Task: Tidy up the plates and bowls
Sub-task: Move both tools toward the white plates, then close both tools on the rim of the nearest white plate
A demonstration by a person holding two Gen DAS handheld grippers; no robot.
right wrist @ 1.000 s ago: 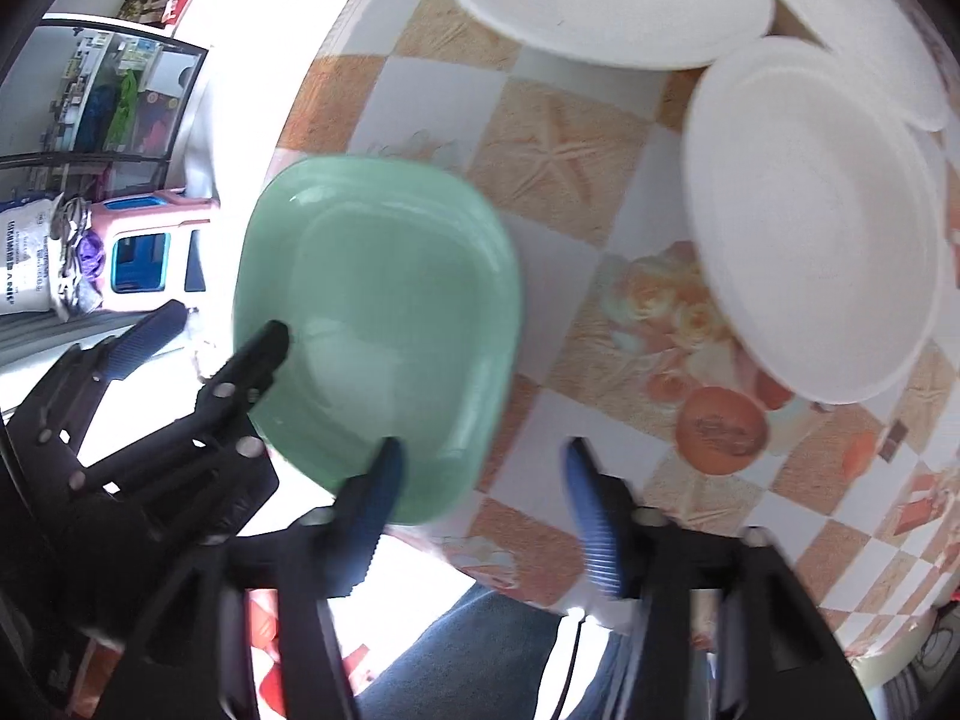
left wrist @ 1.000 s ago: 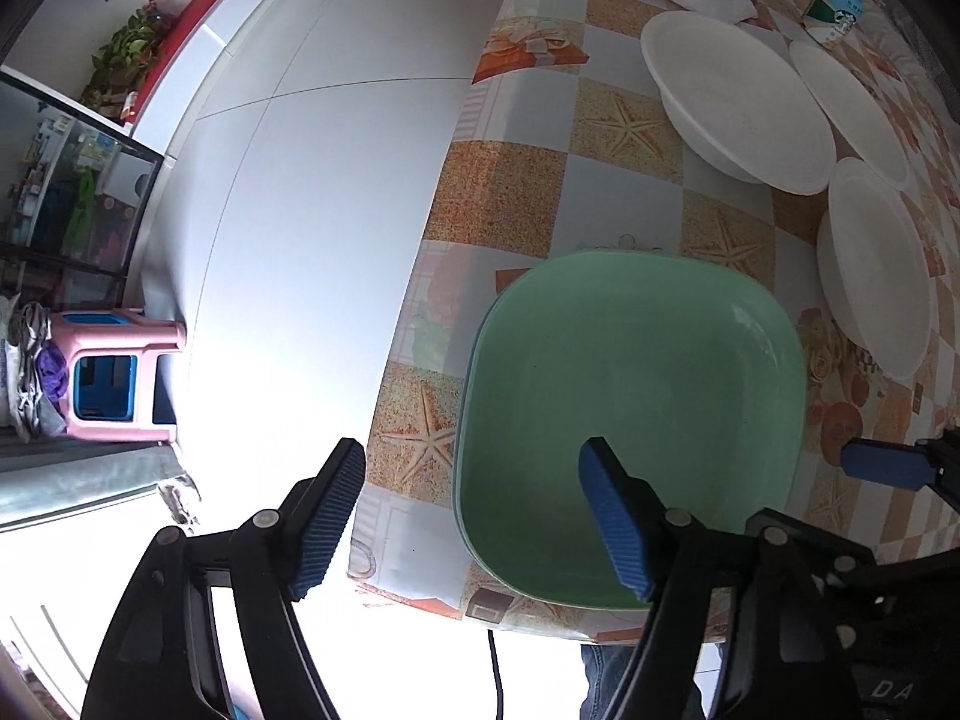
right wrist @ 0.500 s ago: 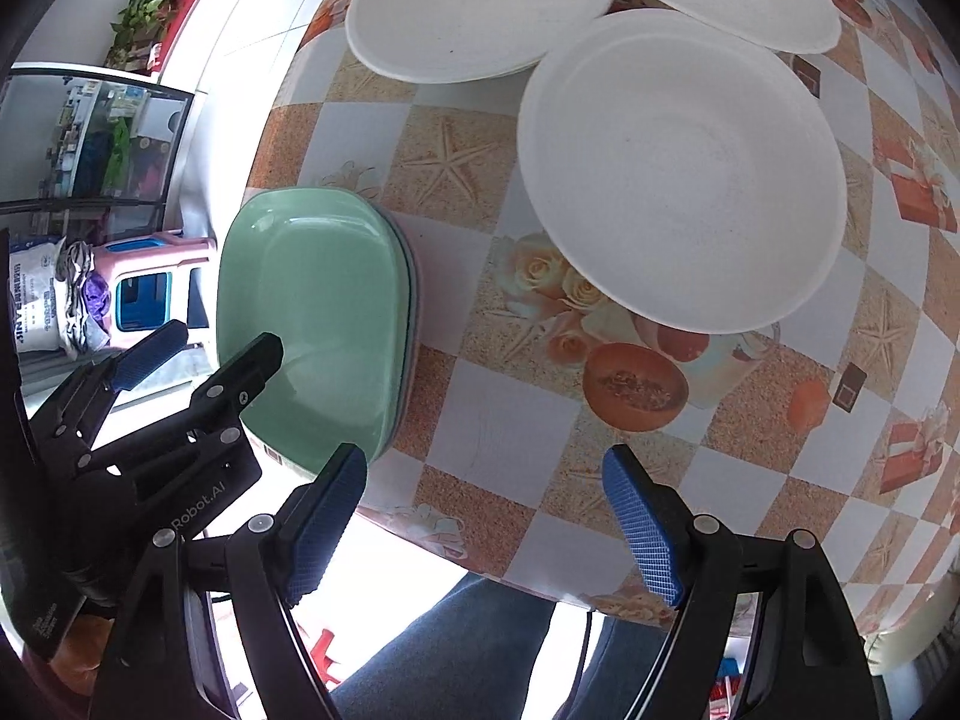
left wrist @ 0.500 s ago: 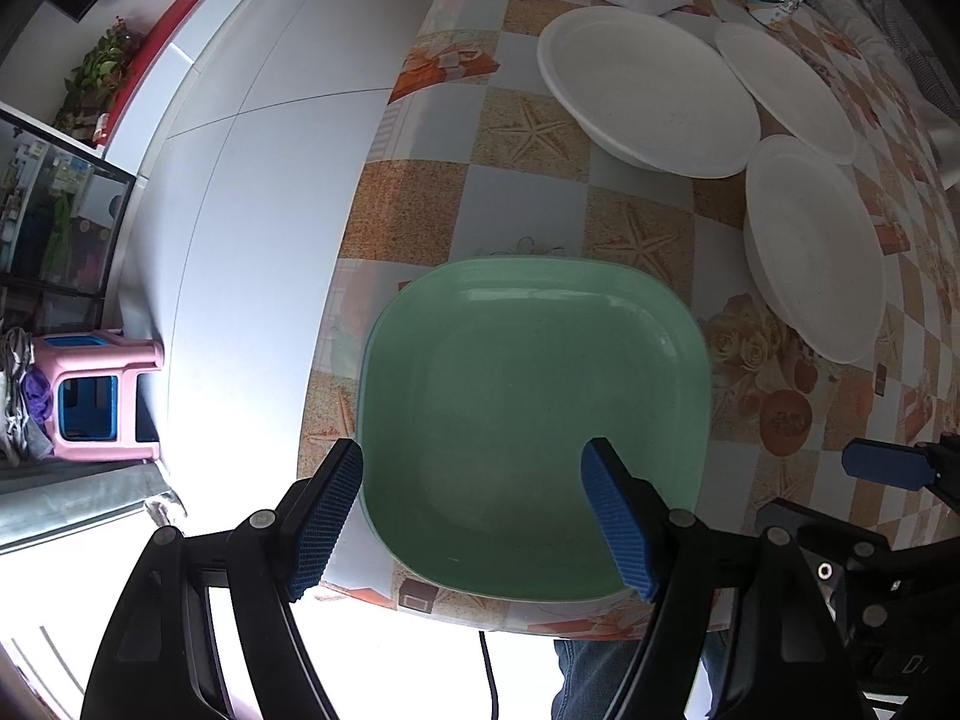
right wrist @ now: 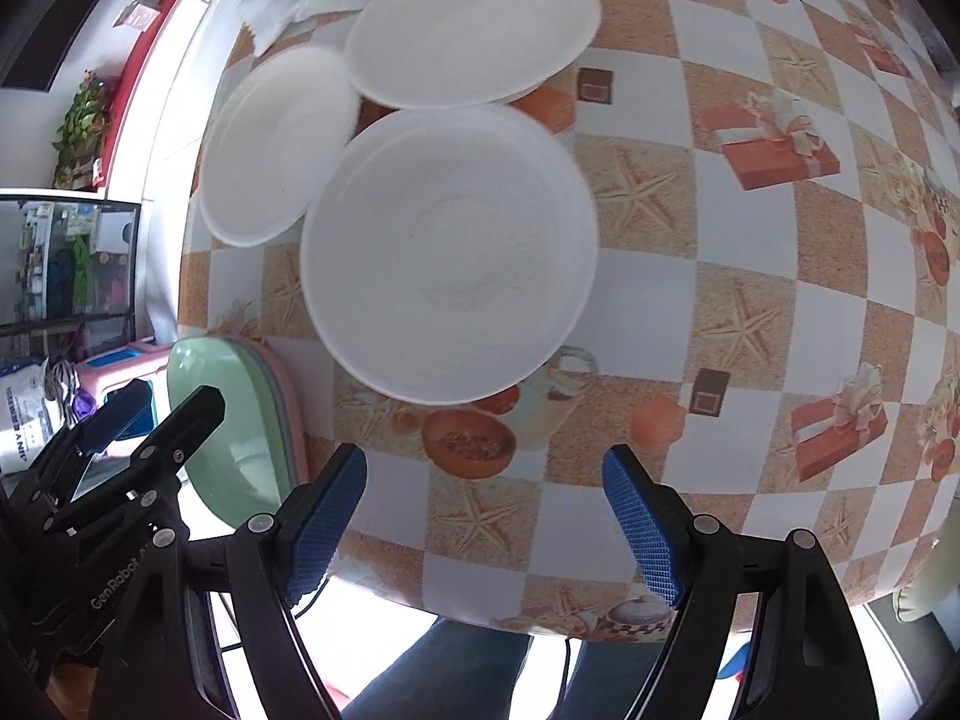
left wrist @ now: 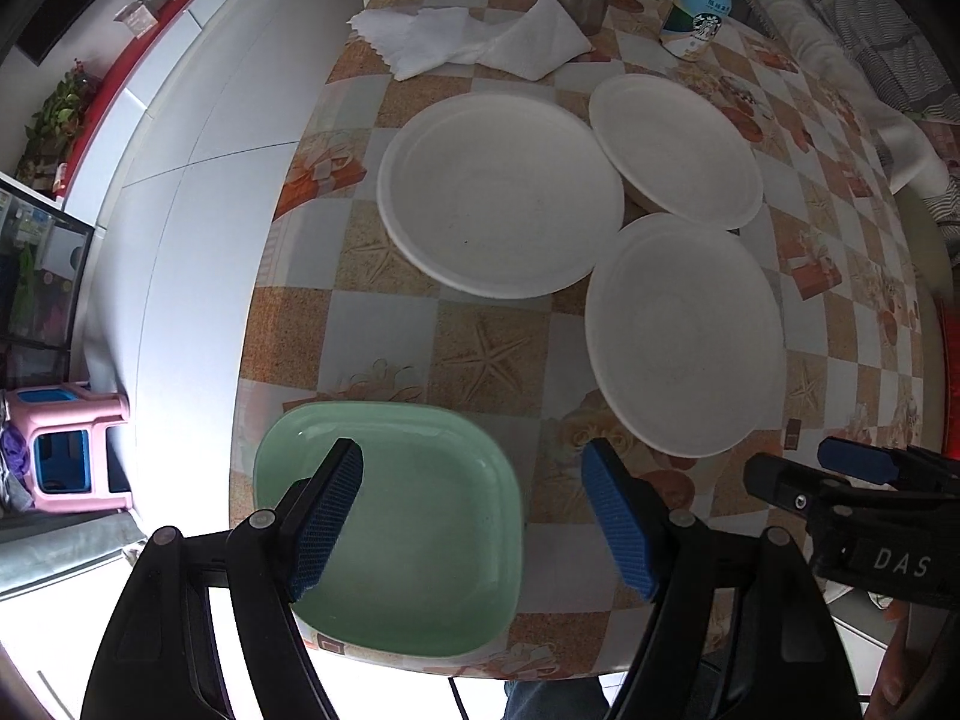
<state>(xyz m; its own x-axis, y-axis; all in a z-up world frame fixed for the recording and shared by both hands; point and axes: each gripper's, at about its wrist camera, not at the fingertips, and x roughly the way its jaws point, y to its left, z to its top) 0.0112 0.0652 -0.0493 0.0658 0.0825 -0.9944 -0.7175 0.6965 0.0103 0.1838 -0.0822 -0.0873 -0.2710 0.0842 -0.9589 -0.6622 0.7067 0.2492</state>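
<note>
While both claws gape empty, the green plate (left wrist: 414, 516) apparently tops a stack

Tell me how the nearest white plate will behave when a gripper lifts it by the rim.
The nearest white plate looks thin, matte and moulded, like disposable pulp, so it is probably very light. Gripped at one edge, the wide rim may flex or sag. Its dull surface suggests the ribbed blue pads should hold without much slipping.

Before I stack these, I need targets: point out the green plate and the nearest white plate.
green plate (left wrist: 420, 516), left wrist view, centre of its well.
nearest white plate (left wrist: 684, 336), left wrist view, middle of its face.
</note>
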